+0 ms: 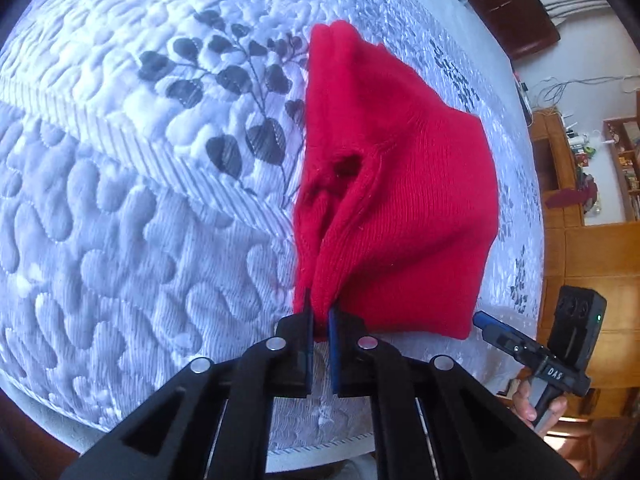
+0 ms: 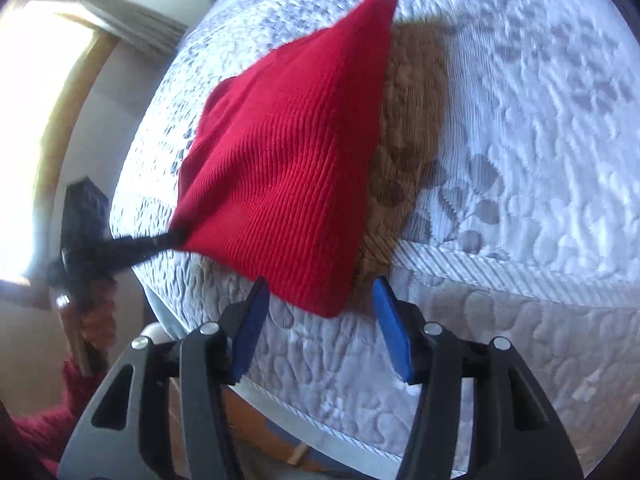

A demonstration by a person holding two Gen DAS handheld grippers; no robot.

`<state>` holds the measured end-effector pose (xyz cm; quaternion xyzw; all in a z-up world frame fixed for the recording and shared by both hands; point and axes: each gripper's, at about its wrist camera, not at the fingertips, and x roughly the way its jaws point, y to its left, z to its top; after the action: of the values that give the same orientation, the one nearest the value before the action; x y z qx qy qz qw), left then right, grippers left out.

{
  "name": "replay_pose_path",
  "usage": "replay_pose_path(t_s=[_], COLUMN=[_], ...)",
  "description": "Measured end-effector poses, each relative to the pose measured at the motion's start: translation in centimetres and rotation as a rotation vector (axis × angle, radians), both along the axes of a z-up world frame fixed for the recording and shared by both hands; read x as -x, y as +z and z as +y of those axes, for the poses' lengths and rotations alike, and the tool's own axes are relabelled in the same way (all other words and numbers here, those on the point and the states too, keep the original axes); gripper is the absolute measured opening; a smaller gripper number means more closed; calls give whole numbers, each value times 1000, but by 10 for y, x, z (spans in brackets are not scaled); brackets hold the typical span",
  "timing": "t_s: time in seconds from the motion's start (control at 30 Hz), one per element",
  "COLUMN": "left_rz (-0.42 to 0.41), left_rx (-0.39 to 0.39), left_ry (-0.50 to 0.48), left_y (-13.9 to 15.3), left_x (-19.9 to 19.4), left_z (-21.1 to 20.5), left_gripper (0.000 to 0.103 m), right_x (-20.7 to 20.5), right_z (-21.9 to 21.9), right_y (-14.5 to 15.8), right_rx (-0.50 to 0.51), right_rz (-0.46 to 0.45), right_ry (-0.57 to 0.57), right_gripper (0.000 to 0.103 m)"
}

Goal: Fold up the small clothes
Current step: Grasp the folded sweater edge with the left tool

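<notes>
One red knit cloth [image 1: 396, 184], two grippers, one soft bed.

Left gripper [image 1: 320, 320] has its two fingers pinched tight on a bottom corner of the cloth, and the red knit rises straight ahead of them over the white quilt [image 1: 120, 200] with gray leaves. Right gripper [image 2: 320, 300] has its blue fingers [image 2: 252, 328] spread wide, holding nothing. Another corner of the cloth hangs between their tips, touching neither one. Past it, the cloth's shadow falls on the quilt.
</notes>
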<state>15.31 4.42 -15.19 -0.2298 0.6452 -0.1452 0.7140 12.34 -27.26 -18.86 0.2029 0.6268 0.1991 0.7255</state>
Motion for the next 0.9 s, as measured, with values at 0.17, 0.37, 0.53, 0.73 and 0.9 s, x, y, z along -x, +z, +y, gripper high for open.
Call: replay_pose_path(t_s=[0.17, 0.37, 0.53, 0.73, 0.9], left_rz=[-16, -36, -31, -40, -166], left_rx=[-21, -43, -127, -134, -242], left_ry=[-23, -73, -119, -147, -122], left_y=[4, 16, -4, 16, 55], left_x=[-2, -2, -3, -9, -38], left_z=[-9, -35, -58, -52, -36], left_gripper=[6, 7, 7, 20, 38], right_x=[-11, -2, 5, 2, -10], right_z=[9, 13, 19, 28, 6], right_y=[-27, 1, -8, 6, 47], right_rx=[-83, 97, 210, 247, 244], right_rz=[105, 27, 34, -35, -131], right_ry=[7, 64, 106, 157, 111], right_gripper=[33, 12, 12, 43, 46])
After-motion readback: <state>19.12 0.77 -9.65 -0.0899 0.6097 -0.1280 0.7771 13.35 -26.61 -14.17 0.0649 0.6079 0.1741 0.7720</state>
